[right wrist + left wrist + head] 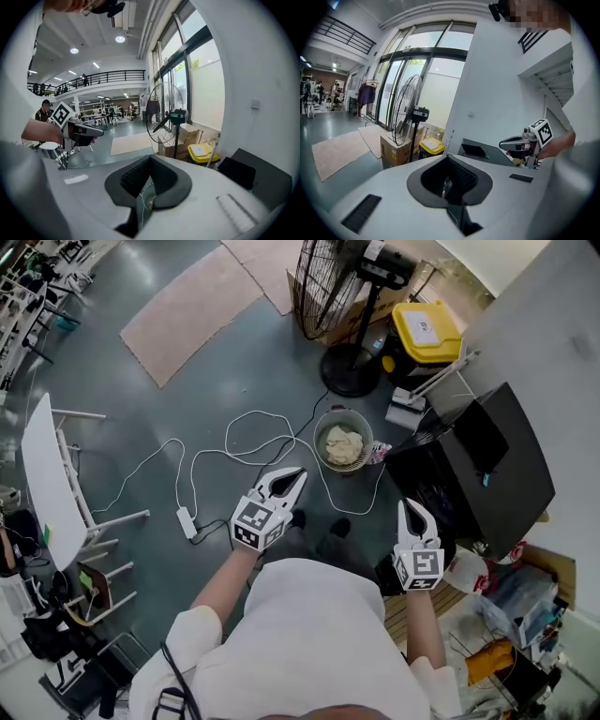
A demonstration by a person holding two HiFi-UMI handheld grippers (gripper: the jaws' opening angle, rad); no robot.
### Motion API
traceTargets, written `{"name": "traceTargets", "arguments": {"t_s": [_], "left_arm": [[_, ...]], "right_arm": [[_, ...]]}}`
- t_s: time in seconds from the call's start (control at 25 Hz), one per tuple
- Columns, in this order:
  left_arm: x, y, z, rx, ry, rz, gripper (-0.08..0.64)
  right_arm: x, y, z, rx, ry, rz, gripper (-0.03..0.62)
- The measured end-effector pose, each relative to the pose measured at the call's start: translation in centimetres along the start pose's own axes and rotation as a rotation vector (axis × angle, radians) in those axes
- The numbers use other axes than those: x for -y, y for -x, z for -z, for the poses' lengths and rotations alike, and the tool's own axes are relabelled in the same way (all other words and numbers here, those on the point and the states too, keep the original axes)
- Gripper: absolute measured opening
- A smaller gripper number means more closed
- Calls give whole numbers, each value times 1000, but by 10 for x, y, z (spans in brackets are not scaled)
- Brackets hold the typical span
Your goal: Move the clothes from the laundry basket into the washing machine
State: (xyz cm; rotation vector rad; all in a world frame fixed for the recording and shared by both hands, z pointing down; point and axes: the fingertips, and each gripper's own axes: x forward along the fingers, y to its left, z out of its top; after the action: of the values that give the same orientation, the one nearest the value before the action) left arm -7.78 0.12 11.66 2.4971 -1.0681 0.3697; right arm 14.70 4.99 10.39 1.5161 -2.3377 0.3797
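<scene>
The laundry basket (320, 430) is a small round grey tub on the floor, with pale crumpled clothes (343, 444) inside. To its right stands a black box-shaped machine (497, 465), which I take for the washing machine; its dark top (480, 152) also shows in the left gripper view. My left gripper (292, 474) is held just short of the basket, shut and empty. Beside the black machine my right gripper (410, 508) is also shut with nothing in it. Each gripper shows in the other's view: the right gripper (516, 143), the left gripper (86, 131).
A standing fan (336, 296) and a yellow-lidded bin (426, 332) stand beyond the basket. A white cable (246, 451) with a power strip (187, 521) loops across the grey floor. A white table (49, 486) with chairs is at the left. Bags and clutter (511, 615) lie at the lower right.
</scene>
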Motion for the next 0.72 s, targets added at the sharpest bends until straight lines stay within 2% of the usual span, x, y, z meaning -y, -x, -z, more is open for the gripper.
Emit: {"name": "traceTargets", "arguments": {"t_s": [0.32,0.72], "left_arm": [[3,-11,25,-7,65,-72,6],[-25,-31,68,-55,108,-81,5]], "right_arm": [[13,-17,25,-50,12,-77,11],[9,-72,55,-114,22,-112,11]]}}
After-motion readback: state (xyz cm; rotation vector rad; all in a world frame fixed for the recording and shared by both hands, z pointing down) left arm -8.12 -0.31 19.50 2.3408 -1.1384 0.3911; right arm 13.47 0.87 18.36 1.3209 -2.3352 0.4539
